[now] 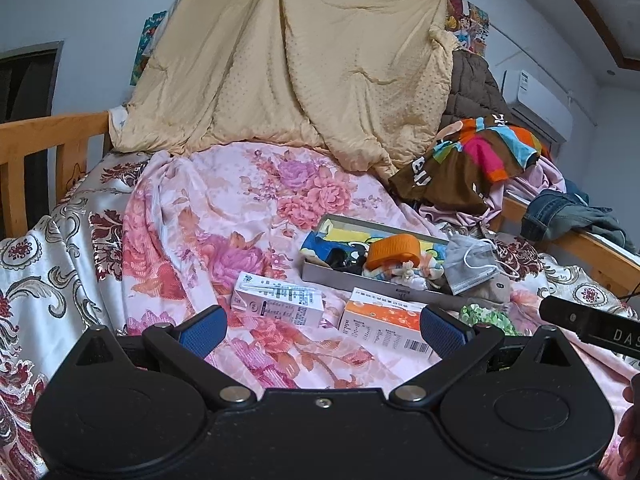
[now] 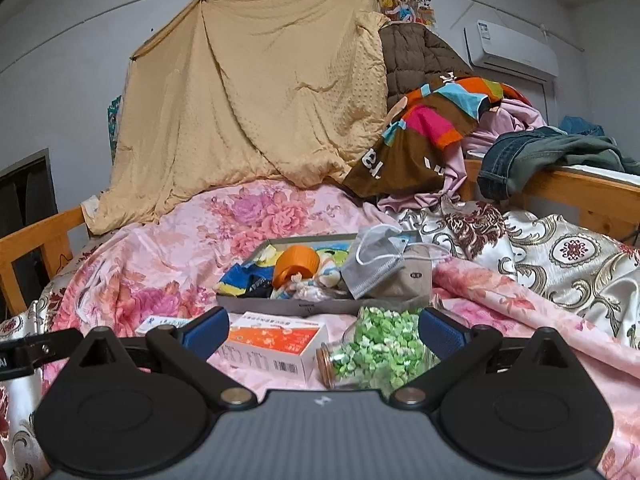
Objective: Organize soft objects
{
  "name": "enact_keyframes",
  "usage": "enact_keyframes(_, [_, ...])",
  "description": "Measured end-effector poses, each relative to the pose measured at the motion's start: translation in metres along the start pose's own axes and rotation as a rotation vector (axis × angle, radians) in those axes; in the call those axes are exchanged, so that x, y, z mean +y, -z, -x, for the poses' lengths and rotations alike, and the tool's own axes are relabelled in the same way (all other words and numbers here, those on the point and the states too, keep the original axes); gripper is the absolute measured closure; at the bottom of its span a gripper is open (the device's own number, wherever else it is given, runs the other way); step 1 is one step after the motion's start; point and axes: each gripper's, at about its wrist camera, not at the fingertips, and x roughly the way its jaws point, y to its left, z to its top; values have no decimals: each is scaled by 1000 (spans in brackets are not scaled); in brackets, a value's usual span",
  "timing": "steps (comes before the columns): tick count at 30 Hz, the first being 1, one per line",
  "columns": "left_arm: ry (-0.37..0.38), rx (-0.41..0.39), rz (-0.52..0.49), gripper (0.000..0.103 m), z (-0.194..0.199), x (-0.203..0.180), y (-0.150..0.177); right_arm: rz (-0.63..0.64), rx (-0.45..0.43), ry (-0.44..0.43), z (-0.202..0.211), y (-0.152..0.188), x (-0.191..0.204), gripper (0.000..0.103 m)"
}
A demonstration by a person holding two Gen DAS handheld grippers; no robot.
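Note:
A grey shallow box (image 1: 360,278) (image 2: 280,305) lies on the pink floral bedspread. It holds socks and small cloths, with an orange tape roll (image 1: 394,255) (image 2: 295,265) on top. A grey face mask (image 1: 468,264) (image 2: 374,264) drapes over its right end. My left gripper (image 1: 322,330) is open and empty, low over the bedspread in front of a white carton (image 1: 276,300) and an orange-white carton (image 1: 384,322) (image 2: 276,342). My right gripper (image 2: 322,330) is open and empty, just behind the orange-white carton and a jar of green paper stars (image 2: 374,350) lying on its side.
A tan quilt (image 1: 288,68) hangs at the back. A pile of clothes with a colourful brown bag (image 1: 468,164) (image 2: 420,140) sits back right. Jeans (image 2: 532,160) hang over the wooden bed rail (image 2: 580,196). A brocade cover (image 1: 52,264) lies at the bed's edges.

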Motion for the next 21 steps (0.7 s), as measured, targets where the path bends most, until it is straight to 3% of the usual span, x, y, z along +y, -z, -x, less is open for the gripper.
enact_keyframes(21, [44, -17, -81, 1, 23, -19, 12, -28, 31, 59, 32, 16, 4, 0])
